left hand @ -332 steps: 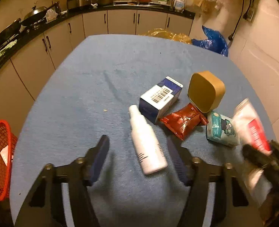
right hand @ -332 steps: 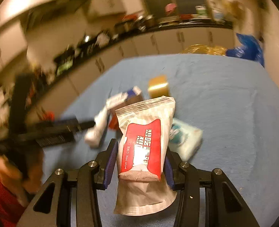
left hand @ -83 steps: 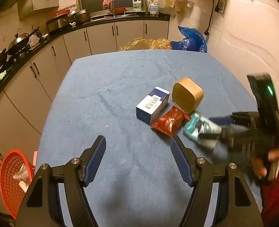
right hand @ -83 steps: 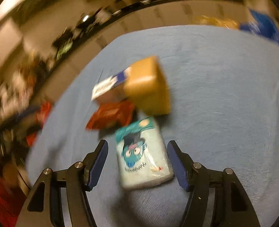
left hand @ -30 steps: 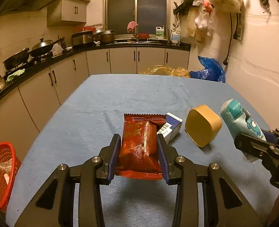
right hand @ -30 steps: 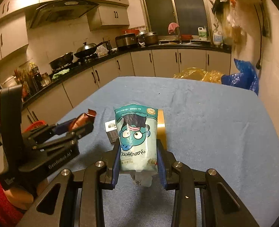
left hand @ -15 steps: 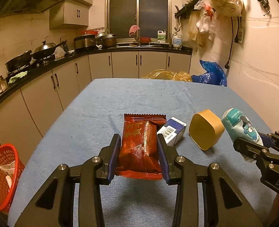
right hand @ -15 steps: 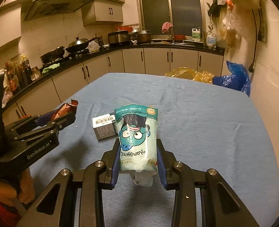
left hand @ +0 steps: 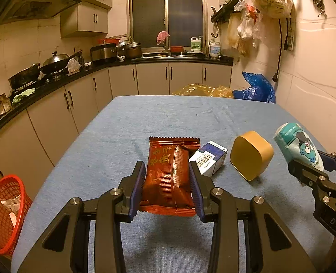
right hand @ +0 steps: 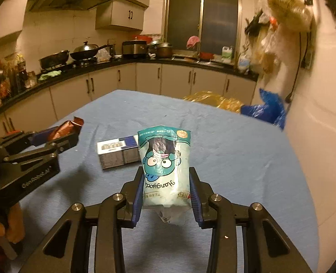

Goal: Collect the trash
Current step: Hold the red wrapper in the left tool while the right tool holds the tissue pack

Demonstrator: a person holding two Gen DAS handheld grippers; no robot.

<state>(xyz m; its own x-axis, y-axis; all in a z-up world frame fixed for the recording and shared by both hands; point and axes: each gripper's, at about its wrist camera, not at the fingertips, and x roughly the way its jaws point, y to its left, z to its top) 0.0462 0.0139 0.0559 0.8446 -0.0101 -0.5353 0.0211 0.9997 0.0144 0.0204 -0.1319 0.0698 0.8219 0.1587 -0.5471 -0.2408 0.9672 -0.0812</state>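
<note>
Two claws hover over the blue tabletop [left hand: 158, 118]: the left claw [left hand: 166, 190] clamps a red snack packet [left hand: 168, 177], the right claw [right hand: 166, 190] grips a teal tissue pack [right hand: 164, 168].

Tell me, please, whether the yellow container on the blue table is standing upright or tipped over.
Tipped over: the yellow container lies on its side on the table, its open mouth facing the left-wrist camera.

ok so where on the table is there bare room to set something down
The far half of the blue tablecloth is bare, between the counter-side edge and the wall-side edge, beyond the barcode box and yellow tub. That pair crowds the near right; left of the box is clear too.
</note>
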